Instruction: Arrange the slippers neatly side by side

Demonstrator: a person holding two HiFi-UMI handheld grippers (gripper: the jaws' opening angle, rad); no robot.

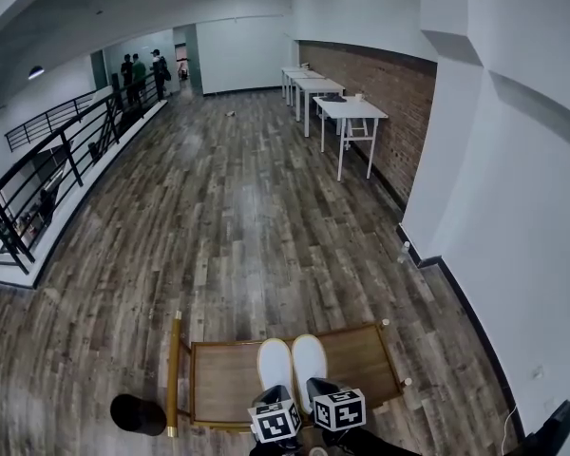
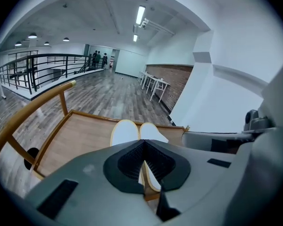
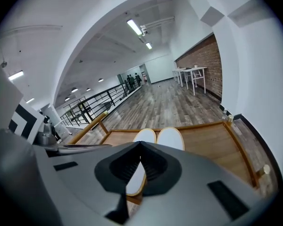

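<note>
Two white slippers with tan rims lie side by side, toes pointing away, on a low wooden stand (image 1: 361, 330) with a raised edge. The left slipper (image 1: 275, 364) and the right slipper (image 1: 310, 359) touch along their inner sides. My left gripper (image 1: 274, 392) and right gripper (image 1: 321, 386) hover just behind their heels, both shut and empty. In the left gripper view the shut left gripper (image 2: 144, 142) points at the left slipper (image 2: 125, 131) and right slipper (image 2: 152, 132). In the right gripper view the shut right gripper (image 3: 140, 143) covers the heel of the left slipper (image 3: 145, 136), beside the right slipper (image 3: 170, 138).
A black round object (image 1: 138, 414) sits on the plank floor left of the stand. A white wall (image 1: 513, 255) runs close on the right, with a small bottle (image 1: 404, 252) at its base. White tables (image 1: 350, 110) line the brick wall; a black railing (image 1: 38, 188) borders the left.
</note>
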